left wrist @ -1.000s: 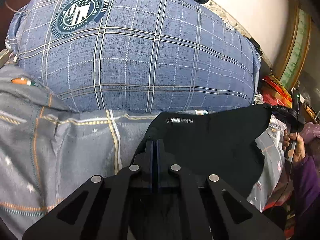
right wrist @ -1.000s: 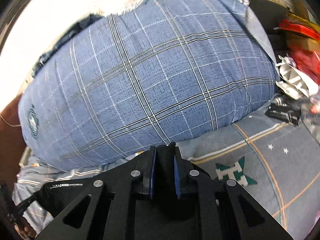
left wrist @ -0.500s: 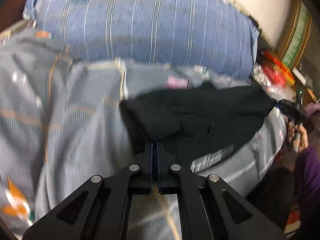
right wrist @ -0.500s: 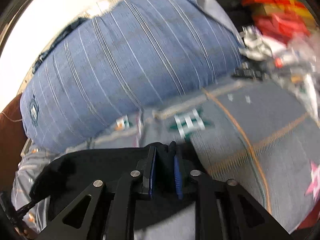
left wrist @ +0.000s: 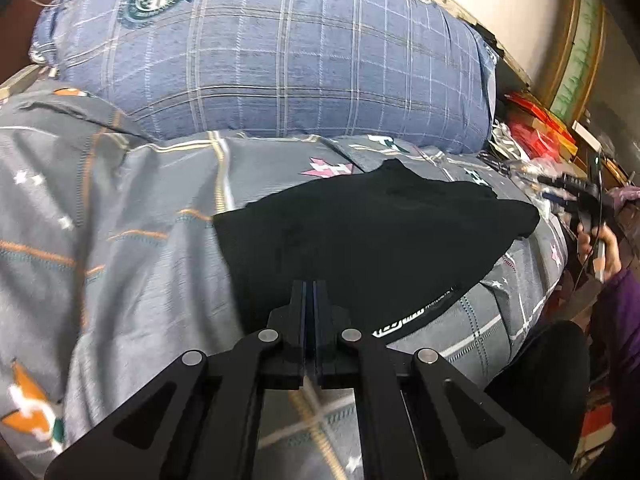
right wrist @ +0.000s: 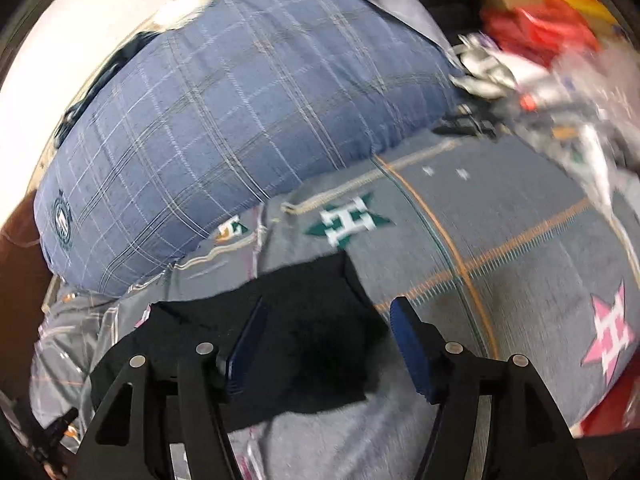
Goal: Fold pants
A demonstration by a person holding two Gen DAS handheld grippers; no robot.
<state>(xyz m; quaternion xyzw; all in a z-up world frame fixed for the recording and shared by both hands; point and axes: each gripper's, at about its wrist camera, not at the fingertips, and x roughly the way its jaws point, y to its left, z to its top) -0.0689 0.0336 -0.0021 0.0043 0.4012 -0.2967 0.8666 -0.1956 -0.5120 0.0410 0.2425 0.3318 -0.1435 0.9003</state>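
Note:
The black pants (left wrist: 372,240) lie spread on the grey patterned bedspread (left wrist: 120,240), with a white printed logo at their near right edge. My left gripper (left wrist: 308,286) is shut, its tips at the near edge of the pants; the fabric seems pinched between them. In the right wrist view the pants (right wrist: 304,320) lie under my right gripper (right wrist: 326,312), which is open, its blue-padded fingers (right wrist: 404,320) spread over the cloth and holding nothing. The right gripper also shows at the far right of the left wrist view (left wrist: 576,188).
A large blue plaid pillow (left wrist: 280,52) lies across the back of the bed, also in the right wrist view (right wrist: 240,120). Red boxes and loose clutter (right wrist: 540,28) sit beyond the bed's right side. The bed edge drops off at the right.
Both grippers came down and back, laying the lifted pants flat on the bedspread. My right gripper has opened and let go of the pants. The left stays shut.

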